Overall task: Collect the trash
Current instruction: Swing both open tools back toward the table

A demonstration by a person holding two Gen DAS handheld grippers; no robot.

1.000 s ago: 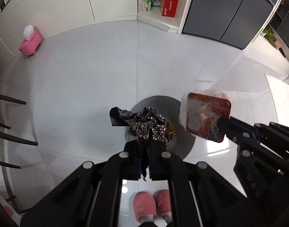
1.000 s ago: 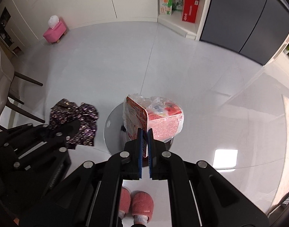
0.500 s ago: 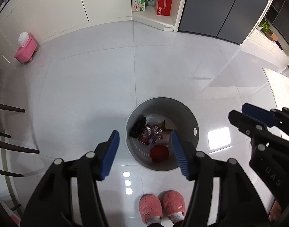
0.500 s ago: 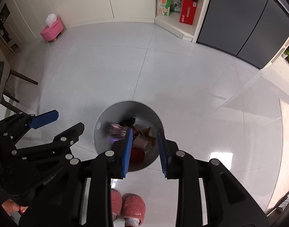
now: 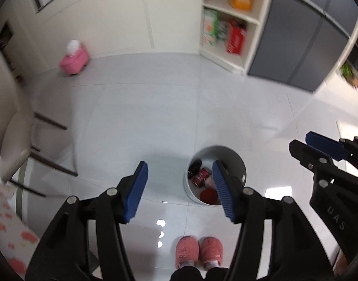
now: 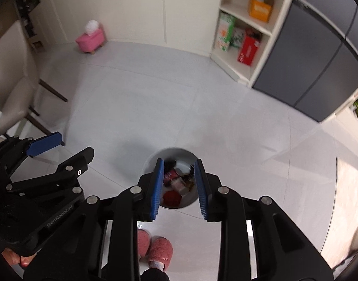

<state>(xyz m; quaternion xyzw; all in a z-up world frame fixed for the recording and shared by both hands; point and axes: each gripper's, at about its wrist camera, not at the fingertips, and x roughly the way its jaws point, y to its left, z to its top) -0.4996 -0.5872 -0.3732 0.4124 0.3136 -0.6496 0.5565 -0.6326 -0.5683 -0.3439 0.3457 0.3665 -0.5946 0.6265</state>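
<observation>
Both grippers hang empty above the floor: left gripper [image 5: 180, 171] fingers spread wide, right gripper [image 6: 179, 175] fingers parted. Trash [image 5: 202, 179] lies inside the grey bin [image 5: 237, 161], lower centre.

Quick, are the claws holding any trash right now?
Left claw: open, holding nothing.
Right claw: open, holding nothing; the trash lies in the bin below.
</observation>
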